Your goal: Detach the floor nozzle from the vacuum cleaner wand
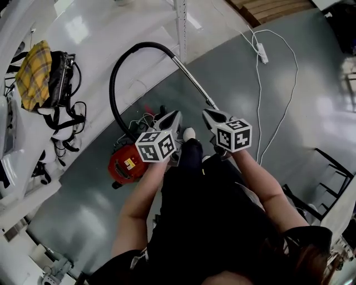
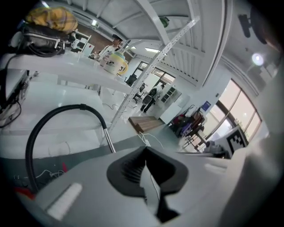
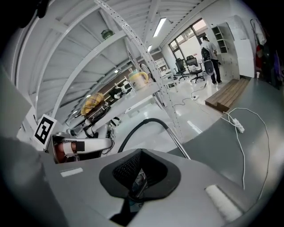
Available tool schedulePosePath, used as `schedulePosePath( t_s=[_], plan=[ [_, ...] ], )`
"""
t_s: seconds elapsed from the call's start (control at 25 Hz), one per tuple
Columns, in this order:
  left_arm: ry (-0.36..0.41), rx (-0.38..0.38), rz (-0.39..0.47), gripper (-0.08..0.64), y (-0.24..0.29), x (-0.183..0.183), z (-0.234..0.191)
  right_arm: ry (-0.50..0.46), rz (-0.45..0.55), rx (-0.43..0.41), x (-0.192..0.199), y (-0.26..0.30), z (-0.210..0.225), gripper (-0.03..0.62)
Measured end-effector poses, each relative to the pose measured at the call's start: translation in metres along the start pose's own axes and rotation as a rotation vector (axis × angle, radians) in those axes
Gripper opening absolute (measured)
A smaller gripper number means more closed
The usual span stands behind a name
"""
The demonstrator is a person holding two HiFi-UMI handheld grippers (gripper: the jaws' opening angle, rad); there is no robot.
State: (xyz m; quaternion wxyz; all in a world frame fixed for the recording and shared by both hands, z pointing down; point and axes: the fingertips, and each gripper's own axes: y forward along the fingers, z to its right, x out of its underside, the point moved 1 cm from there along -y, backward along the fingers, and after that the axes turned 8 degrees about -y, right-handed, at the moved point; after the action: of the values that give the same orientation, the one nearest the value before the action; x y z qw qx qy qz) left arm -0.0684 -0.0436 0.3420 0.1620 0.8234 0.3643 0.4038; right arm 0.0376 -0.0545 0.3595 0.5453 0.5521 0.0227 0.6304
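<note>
In the head view the red vacuum cleaner body (image 1: 127, 164) sits on the grey floor left of my legs. Its black hose (image 1: 118, 69) loops up to the metal wand (image 1: 194, 82), which slants down toward my right gripper (image 1: 208, 116). The wand's lower end and the floor nozzle are hidden behind that gripper. My left gripper (image 1: 173, 118) hovers beside it, over the vacuum's cables. Both are shut and empty. The left gripper view shows the hose (image 2: 44, 122), the wand (image 2: 108, 142) and that gripper (image 2: 145, 150) with its jaws together. The right gripper (image 3: 141, 153) looks at the wand (image 3: 179, 146).
A white shelf at the left carries a black bag with a yellow plaid cloth (image 1: 33, 69). A white power strip with its cable (image 1: 261, 53) lies on the floor at the right. There is a wooden pallet (image 1: 272, 8) at the top, a black frame (image 1: 328, 167) at the right and a shelving post (image 1: 181, 22).
</note>
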Motion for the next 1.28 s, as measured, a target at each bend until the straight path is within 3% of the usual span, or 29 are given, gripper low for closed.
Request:
schedulePosePath(
  t_s=[0.24,0.6,0.88,1.28],
  plan=[
    [0.066,-0.035,-0.041,0.011,0.033,-0.02,-0.029,-0.008,-0.024,0.018,-0.01,0.035,0.012,-0.003],
    [0.04,-0.075,-0.057,0.011,0.082,-0.023,-0.055,-0.07,-0.052,-0.006,-0.018,0.078,0.05,-0.003],
    [-0.068,-0.182,0.089,0.01,0.111,-0.037,-0.102,-0.084,-0.047,-0.051,-0.019,0.129,0.085,-0.003],
    [-0.212,-0.286,0.122,0.01,0.127,-0.021,-0.174,-0.179,-0.16,-0.091,0.001,0.209,0.11,-0.003]
  ],
)
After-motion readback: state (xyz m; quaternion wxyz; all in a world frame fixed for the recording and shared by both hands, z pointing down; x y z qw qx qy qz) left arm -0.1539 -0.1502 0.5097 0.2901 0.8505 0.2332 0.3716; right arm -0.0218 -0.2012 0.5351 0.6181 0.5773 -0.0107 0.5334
